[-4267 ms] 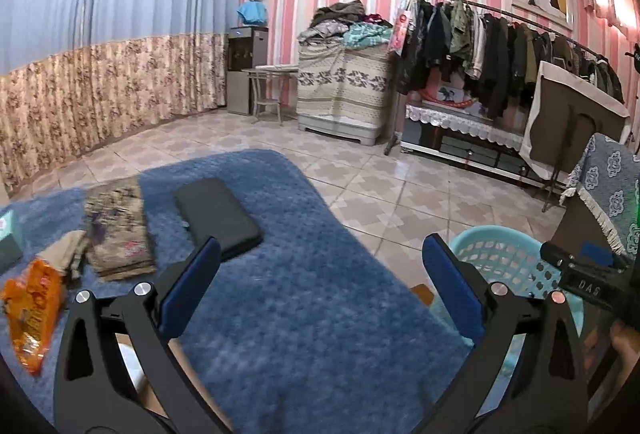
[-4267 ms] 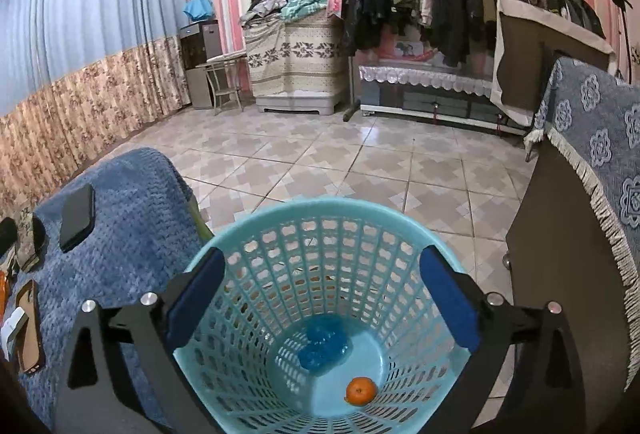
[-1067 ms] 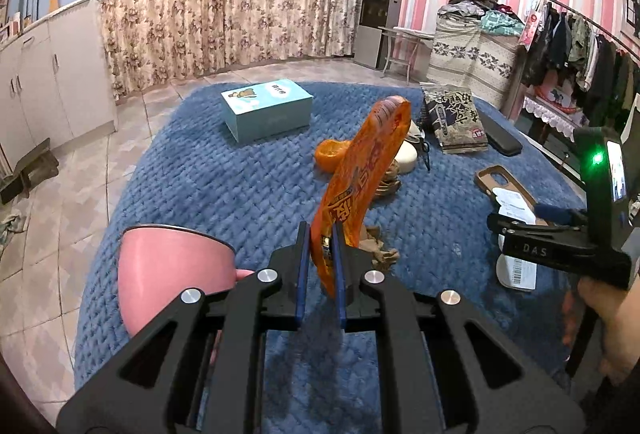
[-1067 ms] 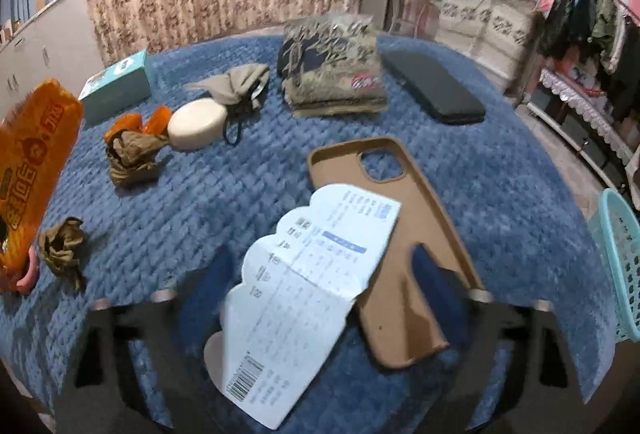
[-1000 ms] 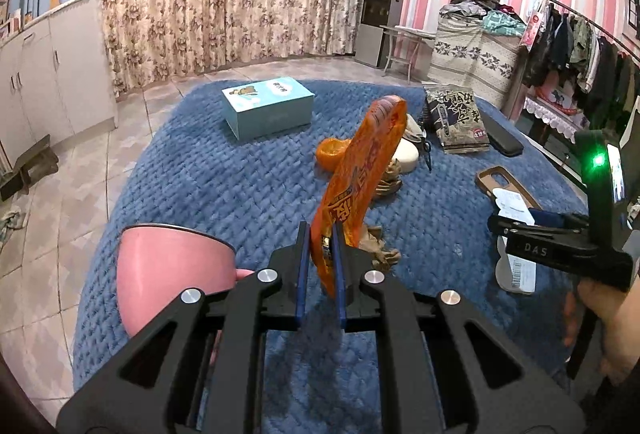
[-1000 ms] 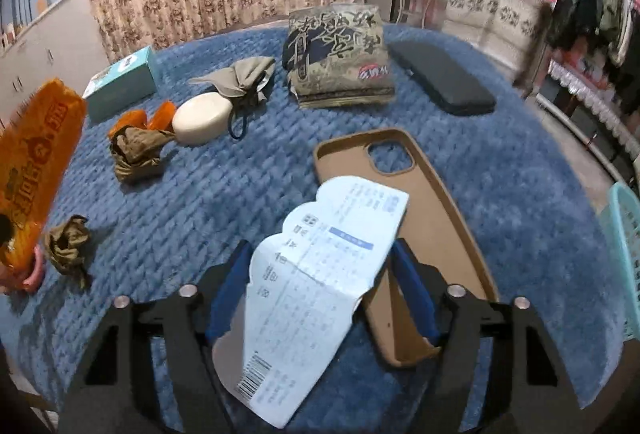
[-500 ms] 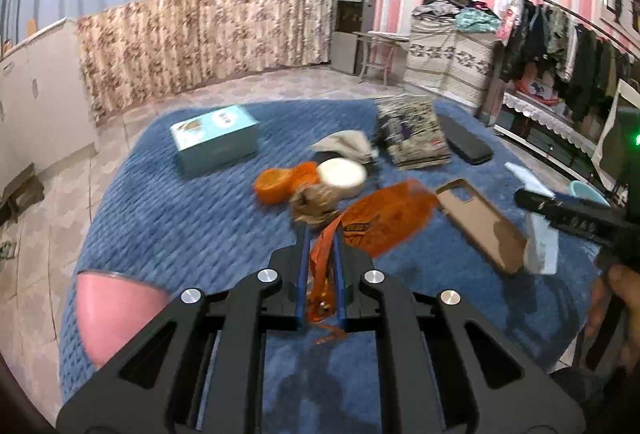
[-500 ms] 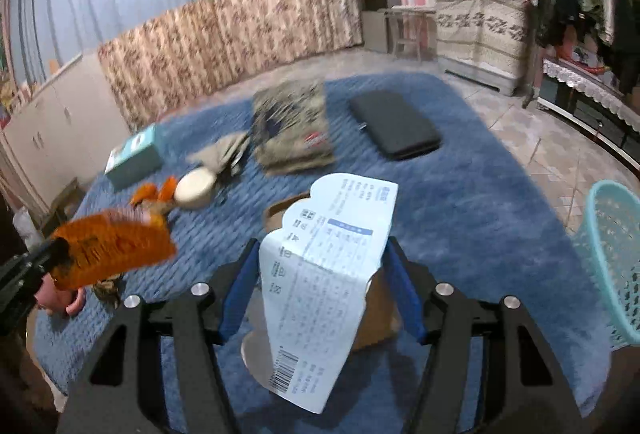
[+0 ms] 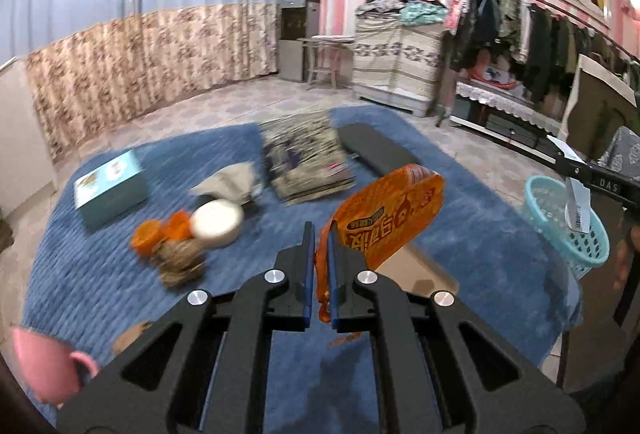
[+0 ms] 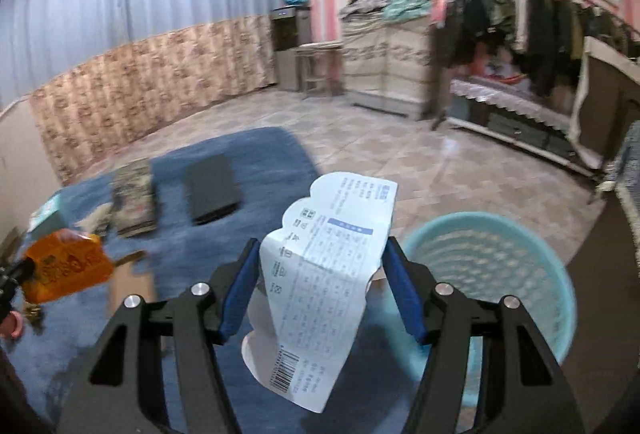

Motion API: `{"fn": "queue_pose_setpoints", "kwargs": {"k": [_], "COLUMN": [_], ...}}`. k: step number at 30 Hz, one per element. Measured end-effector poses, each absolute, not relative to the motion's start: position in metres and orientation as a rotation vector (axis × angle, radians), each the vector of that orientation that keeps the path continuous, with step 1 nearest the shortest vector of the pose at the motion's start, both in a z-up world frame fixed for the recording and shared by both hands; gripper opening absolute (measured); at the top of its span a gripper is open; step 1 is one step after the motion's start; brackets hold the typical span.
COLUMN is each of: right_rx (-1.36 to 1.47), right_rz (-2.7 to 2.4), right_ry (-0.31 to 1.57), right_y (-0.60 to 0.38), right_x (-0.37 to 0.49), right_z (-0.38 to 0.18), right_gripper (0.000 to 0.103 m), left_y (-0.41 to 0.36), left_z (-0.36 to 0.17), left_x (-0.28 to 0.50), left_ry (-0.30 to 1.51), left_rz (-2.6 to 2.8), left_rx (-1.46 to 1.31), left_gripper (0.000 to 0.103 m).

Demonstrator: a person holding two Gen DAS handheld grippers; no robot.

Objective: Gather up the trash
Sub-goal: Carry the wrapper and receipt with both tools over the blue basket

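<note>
Left gripper (image 9: 319, 266) pinches the orange snack wrapper (image 9: 390, 211); right gripper (image 10: 320, 288) clamps the paper receipt (image 10: 324, 274). Neither is in the basket (image 10: 516, 274) yet; peels and wads remain on the table.

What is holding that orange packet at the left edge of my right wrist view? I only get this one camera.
Observer: The left gripper, shut on the lower end of the orange packet.
Operator: Any other rubbish lying about?
Observer: Yes, a crumpled brown wad beside some orange peel.
Operator: Is my paper over the bin?
Observer: In the left wrist view, the paper slip hangs in front of the blue basket; whether it is truly over it, I cannot tell.
</note>
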State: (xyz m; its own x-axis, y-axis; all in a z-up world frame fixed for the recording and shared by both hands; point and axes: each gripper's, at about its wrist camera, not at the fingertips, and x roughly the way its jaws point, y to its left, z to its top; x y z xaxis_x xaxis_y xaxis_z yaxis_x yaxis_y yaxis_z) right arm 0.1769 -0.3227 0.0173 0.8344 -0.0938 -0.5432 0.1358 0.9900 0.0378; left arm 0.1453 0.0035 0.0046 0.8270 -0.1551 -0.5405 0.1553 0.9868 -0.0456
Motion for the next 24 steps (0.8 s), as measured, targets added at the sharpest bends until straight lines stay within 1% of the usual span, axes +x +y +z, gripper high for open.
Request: {"fn": "queue_pose_setpoints", "kwargs": {"k": [6, 11, 17, 24], "right_rx": [0.134, 0.171, 0.214, 0.253], "right_rz": [-0.247, -0.323, -0.376, -0.411], "right_ry": [0.569, 0.564, 0.582, 0.589], "right_y": [-0.398, -0.442, -0.474, -0.506], "right_x": [0.175, 0.170, 0.161, 0.161], "right_z": [0.011, 0.006, -0.009, -0.018], "right_gripper": [0.062, 0.062, 0.062, 0.062], "left_y": [-0.059, -0.118, -0.197, -0.275], "left_z": [0.012, 0.013, 0.011, -0.007], "left_x": [0.165, 0.179, 0.193, 0.202], "left_ry": [0.544, 0.528, 0.519, 0.554], "left_rz": [-0.248, -0.319, -0.428, -0.532], "left_rx": [0.041, 0.065, 0.086, 0.118], "left_gripper": [0.004, 0.004, 0.004, 0.004]}}
